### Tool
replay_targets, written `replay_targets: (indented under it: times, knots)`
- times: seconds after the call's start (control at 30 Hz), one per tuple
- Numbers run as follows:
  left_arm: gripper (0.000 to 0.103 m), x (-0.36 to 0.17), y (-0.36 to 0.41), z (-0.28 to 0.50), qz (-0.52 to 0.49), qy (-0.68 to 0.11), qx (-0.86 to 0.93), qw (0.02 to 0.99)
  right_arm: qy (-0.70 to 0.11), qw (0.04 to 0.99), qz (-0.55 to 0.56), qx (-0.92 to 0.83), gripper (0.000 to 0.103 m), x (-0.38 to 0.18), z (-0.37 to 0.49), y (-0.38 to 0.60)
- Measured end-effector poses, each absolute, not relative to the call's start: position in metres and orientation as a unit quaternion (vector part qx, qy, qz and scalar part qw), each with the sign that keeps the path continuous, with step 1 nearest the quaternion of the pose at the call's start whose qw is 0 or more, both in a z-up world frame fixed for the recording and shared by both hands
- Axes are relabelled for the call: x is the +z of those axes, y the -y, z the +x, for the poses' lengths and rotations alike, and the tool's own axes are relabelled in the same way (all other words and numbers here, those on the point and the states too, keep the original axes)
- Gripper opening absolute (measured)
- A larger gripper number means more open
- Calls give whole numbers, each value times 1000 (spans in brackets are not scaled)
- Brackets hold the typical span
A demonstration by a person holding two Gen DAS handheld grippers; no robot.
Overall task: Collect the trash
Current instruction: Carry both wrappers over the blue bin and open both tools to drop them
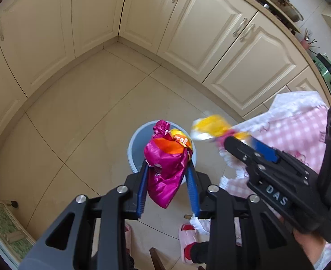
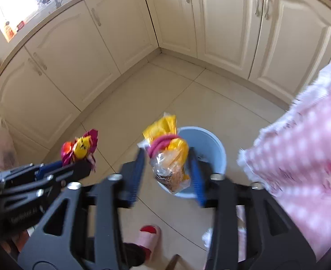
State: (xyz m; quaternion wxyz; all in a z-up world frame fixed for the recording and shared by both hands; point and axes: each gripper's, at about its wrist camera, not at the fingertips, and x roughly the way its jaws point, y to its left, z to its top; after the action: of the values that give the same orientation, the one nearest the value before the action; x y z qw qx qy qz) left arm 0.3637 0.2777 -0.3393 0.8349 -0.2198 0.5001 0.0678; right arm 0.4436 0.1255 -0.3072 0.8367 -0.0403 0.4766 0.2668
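Two light, crinkly wrappers: I'm clamping the magenta snack bag point(image 1: 165, 166) in my left hand-held gripper point(image 1: 168, 187), the yellow bread bag point(image 2: 168, 157) in my right hand-held gripper point(image 2: 167, 173), over the blue bin point(image 2: 207, 144).

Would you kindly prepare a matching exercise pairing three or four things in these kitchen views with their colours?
Things:
1. Snack bag in the left hand-held gripper
2. Bread bag in the right hand-held gripper
3. Bin
4. Cabinet doors

Colours:
A. Light blue
B. Cream
C. Magenta
D. Yellow and clear

Pairs: 1-C, 2-D, 3-A, 4-B
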Motion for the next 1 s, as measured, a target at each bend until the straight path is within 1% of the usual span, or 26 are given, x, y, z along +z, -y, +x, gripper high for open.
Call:
replay_targets:
  times: [0.03, 0.07, 0.33, 0.47, 0.6, 0.7, 0.73, 0.77, 0.8, 0.83, 0.9, 1.0]
  knots:
    - [30, -340, -279, 367, -219, -501, 68, 835, -474, 840, -43, 260, 51, -310, 451, -126]
    - [30, -342, -280, 371, -218, -502, 68, 834, -474, 841, -44, 256, 53, -311, 457, -127]
    - [31, -363, -274, 394, -218, -522, 54, 823, -455, 863, -60, 213, 59, -306, 453, -103]
    - [31, -370, -260, 410, -208, -533, 43, 819, -431, 877, -69, 203, 59, -295, 446, -92]
    - [31, -365, -251, 428, -197, -532, 36, 823, -400, 893, -64, 193, 62, -276, 448, -81]
    - [33, -349, -246, 438, -193, -516, 30, 834, -372, 907, -48, 190, 66, -260, 447, -73]
    - [38, -343, -244, 440, -192, -510, 27, 838, -359, 913, -37, 192, 68, -254, 444, -69]
    - [53, -334, -241, 442, -192, -501, 24, 844, -350, 917, -33, 190, 68, -250, 443, -67]
    - [63, -330, -240, 443, -190, -497, 27, 846, -337, 923, -32, 182, 69, -245, 440, -64]
    - [69, -322, -239, 441, -188, -486, 36, 853, -326, 928, -28, 177, 69, -241, 438, -61]
    - [69, -308, -237, 435, -186, -468, 36, 863, -312, 934, -18, 172, 70, -233, 435, -56]
    - [70, -297, -235, 427, -180, -463, 41, 867, -302, 938, -9, 169, 72, -223, 430, -51]
